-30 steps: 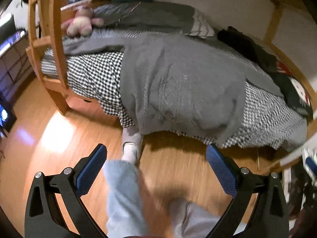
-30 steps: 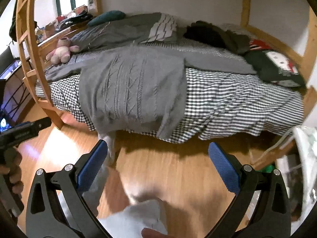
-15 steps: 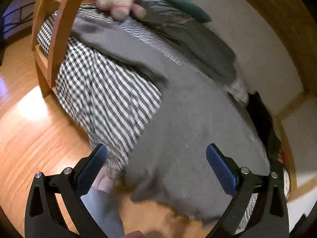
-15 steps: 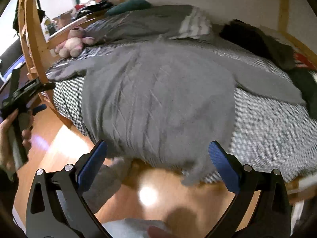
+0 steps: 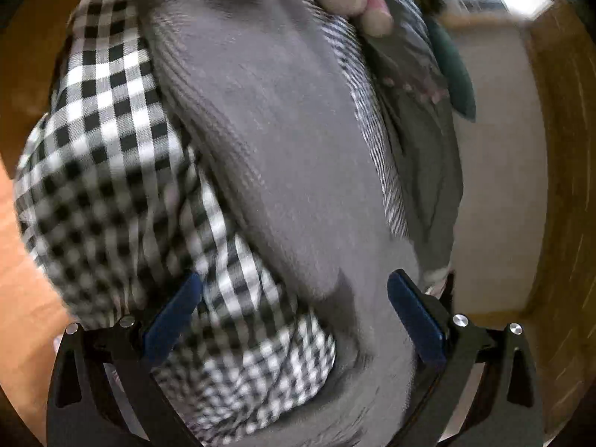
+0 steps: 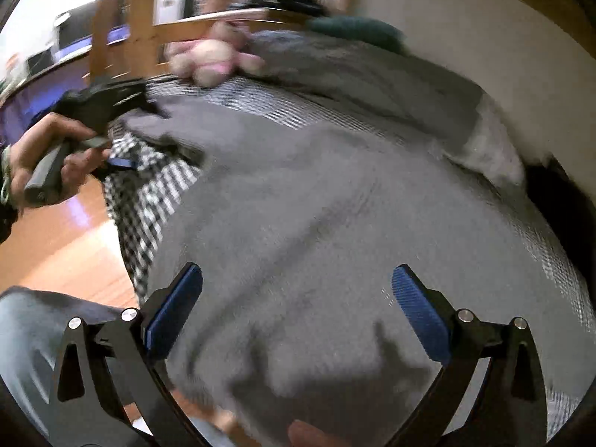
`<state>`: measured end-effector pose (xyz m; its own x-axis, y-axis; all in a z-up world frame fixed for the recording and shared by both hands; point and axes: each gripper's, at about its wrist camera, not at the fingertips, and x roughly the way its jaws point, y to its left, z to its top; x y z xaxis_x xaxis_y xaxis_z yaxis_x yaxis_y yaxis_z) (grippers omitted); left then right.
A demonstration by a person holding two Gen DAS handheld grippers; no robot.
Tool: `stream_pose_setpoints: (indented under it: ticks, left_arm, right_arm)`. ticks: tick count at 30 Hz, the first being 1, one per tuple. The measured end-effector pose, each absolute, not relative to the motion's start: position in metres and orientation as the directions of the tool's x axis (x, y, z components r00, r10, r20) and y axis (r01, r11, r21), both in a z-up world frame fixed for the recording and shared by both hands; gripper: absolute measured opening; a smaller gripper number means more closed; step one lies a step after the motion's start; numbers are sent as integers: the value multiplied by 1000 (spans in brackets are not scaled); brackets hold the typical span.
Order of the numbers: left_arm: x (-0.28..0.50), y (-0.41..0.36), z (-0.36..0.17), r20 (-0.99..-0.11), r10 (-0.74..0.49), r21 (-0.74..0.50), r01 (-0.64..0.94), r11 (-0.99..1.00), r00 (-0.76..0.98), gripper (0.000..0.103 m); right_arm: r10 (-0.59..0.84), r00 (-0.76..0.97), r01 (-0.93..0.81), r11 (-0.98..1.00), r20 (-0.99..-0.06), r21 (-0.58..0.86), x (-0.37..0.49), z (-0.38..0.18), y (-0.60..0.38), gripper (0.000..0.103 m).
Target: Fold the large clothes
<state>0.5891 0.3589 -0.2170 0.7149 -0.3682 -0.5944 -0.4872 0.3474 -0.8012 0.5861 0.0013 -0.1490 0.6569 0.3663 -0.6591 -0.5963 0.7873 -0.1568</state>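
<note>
A large grey knit sweater (image 6: 327, 223) lies spread on a bed with a black-and-white checked sheet (image 6: 152, 186). Its left sleeve (image 5: 268, 141) runs up the left wrist view. My left gripper (image 5: 294, 313) is open, close over the sleeve where it meets the sheet (image 5: 111, 171). It also shows at far left in the right wrist view (image 6: 111, 108), held in a hand over the sleeve end. My right gripper (image 6: 298, 309) is open, just above the sweater's lower body.
A pink plush toy (image 6: 212, 56) lies at the head of the bed, by a wooden ladder frame (image 6: 138, 11). Grey bedding (image 6: 372, 70) and a dark green pillow (image 6: 354, 26) lie along the wall. Wooden floor (image 6: 67, 246) is at left; my leg (image 6: 26, 335) is at lower left.
Both grippers have moved in from above the floor to close over the bed. The left went to the sweater's left sleeve, the right to its lower body. Both stay open.
</note>
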Motion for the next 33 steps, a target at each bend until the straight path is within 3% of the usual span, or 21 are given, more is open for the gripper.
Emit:
stream_pose_setpoints:
  ticks: [4, 8, 13, 16, 19, 21, 22, 25, 33]
  left_arm:
    - [593, 368, -224, -570, -396, -820, -524, 228, 720, 98]
    - [589, 363, -202, -459, -374, -888, -415, 196, 806, 98]
    - [611, 372, -215, -496, -433, -864, -476, 163, 753, 98]
    - [608, 379, -204, -469, -404, -882, -435, 180, 785, 97]
    - [610, 384, -178, -429, -362, -899, -352, 261, 828, 73]
    - [616, 390, -177, -460, -364, -883, -373, 286, 810, 41]
    - [618, 393, -180, -498, -355, -862, -409, 299, 791, 14]
    - [632, 389, -176, -528, -369, -842, -415, 344, 765, 9]
    - [651, 320, -71, -523, -247, -673, -217, 707, 816, 8]
  right_arm:
    - [420, 619, -678, 711, -664, -183, 610, -166, 59, 101]
    - [453, 597, -711, 681, -662, -176, 616, -176, 89, 101]
    - [485, 574, -742, 649, -660, -168, 621, -184, 112, 101]
    - [505, 559, -740, 661, -658, -121, 619, -186, 110, 101]
    - [506, 550, -737, 668, -664, -102, 617, -191, 111, 101]
    - [504, 541, -741, 665, -673, -96, 615, -193, 111, 101]
    - [511, 530, -744, 663, -677, -83, 615, -193, 111, 100]
    - [524, 520, -744, 666, -675, -55, 612, -189, 102, 100]
    - [424, 592, -619, 784, -686, -49, 623, -190, 6, 100]
